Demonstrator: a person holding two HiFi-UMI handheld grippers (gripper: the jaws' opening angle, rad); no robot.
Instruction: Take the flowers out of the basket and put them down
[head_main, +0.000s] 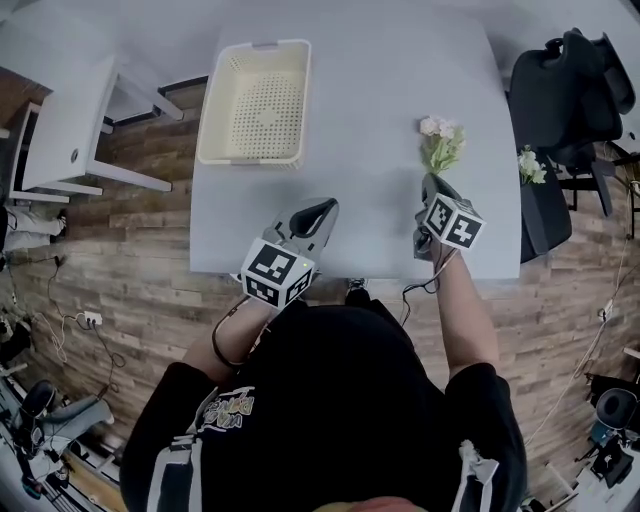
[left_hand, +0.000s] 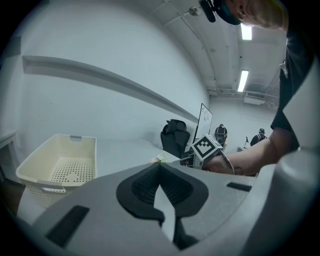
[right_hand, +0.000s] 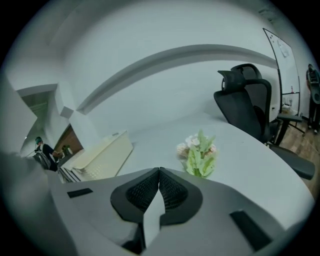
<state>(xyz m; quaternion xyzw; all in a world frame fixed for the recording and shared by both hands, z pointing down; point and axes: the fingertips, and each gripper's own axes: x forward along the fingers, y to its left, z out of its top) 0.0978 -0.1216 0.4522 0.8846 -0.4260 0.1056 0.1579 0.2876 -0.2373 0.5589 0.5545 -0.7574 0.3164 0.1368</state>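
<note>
Two grippers, one bunch of flowers: layout as I read it from the remote station.

**Object.** The flowers (head_main: 441, 145) lie on the grey table (head_main: 360, 100), right of centre and well apart from the cream basket (head_main: 250, 158) at the far left. The basket looks empty, so I judge this bunch already out and set down. A second small bunch (head_main: 529, 166) shows past the table's right edge, by the black chair (head_main: 570, 90); I cannot tell what it rests on.

**Handling.** I judge the bunch very light and soft. The pale blossoms and thin green leaves would crush or bend under a firm pinch, and a loose hold would let it swing. If it must be taken again, the place to hold it is the gathered stems at the near end, with a low approach along the tabletop.

**Right gripper** (head_main: 430, 182). The forearm reaches forward and the nose is tilted down, with the flowers just ahead of it. In its own view the pads (right_hand: 150, 187) meet at the tips, with nothing between them. The bunch (right_hand: 199, 154) lies beyond the jaws, its stem ends hidden behind the housing.

**Left gripper** (head_main: 325, 208). It is held over the table's near edge, angled forward and slightly down. Its jaws are likewise closed and empty.
</note>
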